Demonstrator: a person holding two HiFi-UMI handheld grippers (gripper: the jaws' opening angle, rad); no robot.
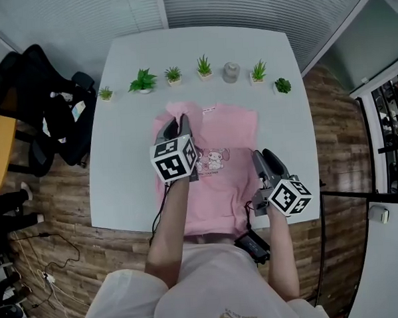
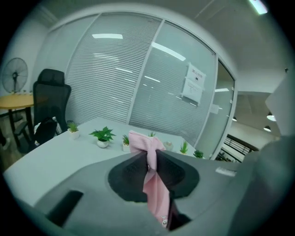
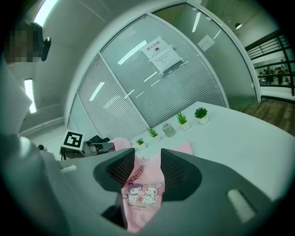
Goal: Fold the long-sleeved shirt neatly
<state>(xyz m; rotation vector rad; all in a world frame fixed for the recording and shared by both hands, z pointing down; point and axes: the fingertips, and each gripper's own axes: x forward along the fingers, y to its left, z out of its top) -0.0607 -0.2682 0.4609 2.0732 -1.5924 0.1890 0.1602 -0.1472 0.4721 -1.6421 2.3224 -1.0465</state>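
Bare forearms [image 1: 172, 223] reach forward from the person's body over the near hem of the pink shirt [image 1: 220, 180]. The shirt lies flat on the white table [image 1: 119, 159], print side up, its collar towards the far side.

The left arm stretches further, carrying the left tool [image 1: 176, 127] to the shirt's far left corner, tilted slightly downward. Its jaws are together, clamped on a bunched strip of the shirt's fabric [image 2: 150, 159], which pokes up beyond the tips and hangs down behind them.

The right arm is bent closer in and holds the right tool [image 1: 266, 157] over the shirt's right edge, also tilted slightly down. Its jaws [image 3: 147, 168] stand apart, and the shirt's cartoon print [image 3: 143, 193] shows in the gap between them. Neither pad can be seen pressing on the cloth.
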